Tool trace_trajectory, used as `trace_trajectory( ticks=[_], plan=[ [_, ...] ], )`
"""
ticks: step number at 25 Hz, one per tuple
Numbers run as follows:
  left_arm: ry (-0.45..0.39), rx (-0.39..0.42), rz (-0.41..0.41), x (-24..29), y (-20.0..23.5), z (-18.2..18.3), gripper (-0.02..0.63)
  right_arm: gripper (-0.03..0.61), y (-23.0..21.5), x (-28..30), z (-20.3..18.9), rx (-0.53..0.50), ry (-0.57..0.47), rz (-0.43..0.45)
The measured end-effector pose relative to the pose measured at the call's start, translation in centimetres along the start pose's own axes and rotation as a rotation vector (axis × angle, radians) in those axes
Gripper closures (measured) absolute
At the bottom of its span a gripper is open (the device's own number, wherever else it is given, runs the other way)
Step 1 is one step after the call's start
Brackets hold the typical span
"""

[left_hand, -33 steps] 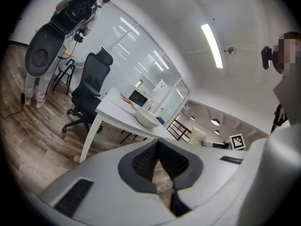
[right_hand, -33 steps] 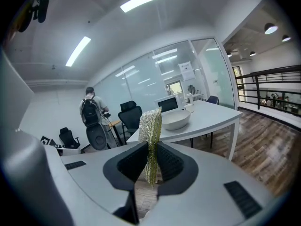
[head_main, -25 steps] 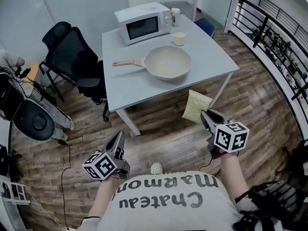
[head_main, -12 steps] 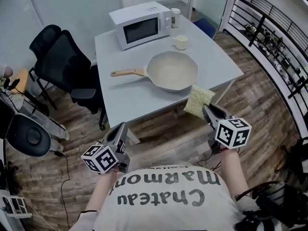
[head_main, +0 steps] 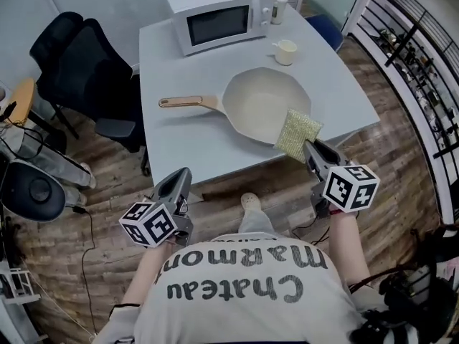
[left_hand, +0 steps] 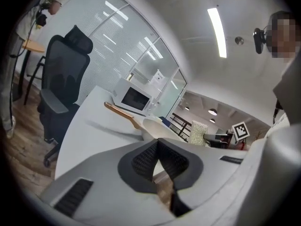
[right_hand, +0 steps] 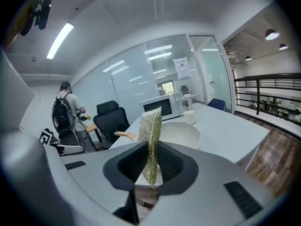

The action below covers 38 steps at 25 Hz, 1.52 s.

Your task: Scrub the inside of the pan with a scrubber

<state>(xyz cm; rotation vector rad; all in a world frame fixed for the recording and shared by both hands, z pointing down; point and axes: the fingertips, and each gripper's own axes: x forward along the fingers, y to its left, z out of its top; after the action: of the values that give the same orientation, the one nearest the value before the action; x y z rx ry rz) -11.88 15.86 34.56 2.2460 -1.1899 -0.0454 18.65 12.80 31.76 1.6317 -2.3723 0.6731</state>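
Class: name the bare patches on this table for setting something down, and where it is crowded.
Bare: the near left of the table, between the pan handle and the near edge; also the right strip beyond pan and cup. Crowded: the far end, with microwave, cup and tall container.

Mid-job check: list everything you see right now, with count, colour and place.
table: one, pale grey, ahead of the person
pan: one, cream with a wooden handle, on the table's near half
microwave: one, white, at the table's far edge
mug: one, cream, just beyond the pan
tall cup: one, white, at the microwave's right end
office chairs: seemingly two, black, left of the table
blue chair: one, past the table's far right corner
railing: black, along the right
bystander: one, dark backpack, beyond the chairs
scrubber: one, yellow-green, by the pan's near rim
left gripper: shut, empty
right gripper: shut on the scrubber
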Motion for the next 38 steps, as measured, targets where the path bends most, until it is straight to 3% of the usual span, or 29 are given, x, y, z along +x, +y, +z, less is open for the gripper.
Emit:
trace_trajectory(
  ticks=[6,9,13,17,20,23,25,27,33,35,38],
  plan=[
    [0.020,0.118,0.049,6.1,1.3,2.2,0.607,0.520,-2.5,9.3,3.2,-0.031,0.050,0.116],
    [0.020,0.125,0.093,9.8,2.4,3.7,0.606,0.520,-4.2,14.0,4.6,-0.041,0.085,0.177],
    [0.074,0.219,0.156,15.1,4.3,4.5,0.541,0.520,-6.5,20.5,5.5,-0.035,0.140,0.262],
    [0.138,0.249,0.196,18.1,6.4,5.3,0.435,0.520,-6.4,26.0,4.6,-0.052,0.196,0.368],
    [0.196,0.336,0.247,19.1,7.5,6.2,0.420,0.520,-5.6,28.6,4.3,-0.066,0.225,0.438],
    [0.324,0.528,0.264,19.9,8.2,6.5,0.420,0.520,-4.6,30.5,3.7,-0.070,0.255,0.499],
    [0.434,0.662,0.250,20.3,8.6,6.3,0.383,0.520,-4.1,31.5,3.2,-0.075,0.272,0.525],
    [0.538,0.766,0.217,20.9,9.0,5.9,0.336,0.520,-4.0,32.2,2.9,-0.084,0.285,0.542],
    [0.872,1.078,0.079,23.2,9.9,4.1,0.318,0.520,-4.7,32.8,2.1,-0.088,0.335,0.583],
    [0.986,1.146,0.005,23.5,10.1,3.0,0.318,0.520,-4.3,32.6,1.6,-0.103,0.362,0.606],
    [1.095,1.168,-0.066,24.0,11.3,1.6,0.314,0.520,-3.0,31.9,0.5,-0.123,0.400,0.690]
  ],
)
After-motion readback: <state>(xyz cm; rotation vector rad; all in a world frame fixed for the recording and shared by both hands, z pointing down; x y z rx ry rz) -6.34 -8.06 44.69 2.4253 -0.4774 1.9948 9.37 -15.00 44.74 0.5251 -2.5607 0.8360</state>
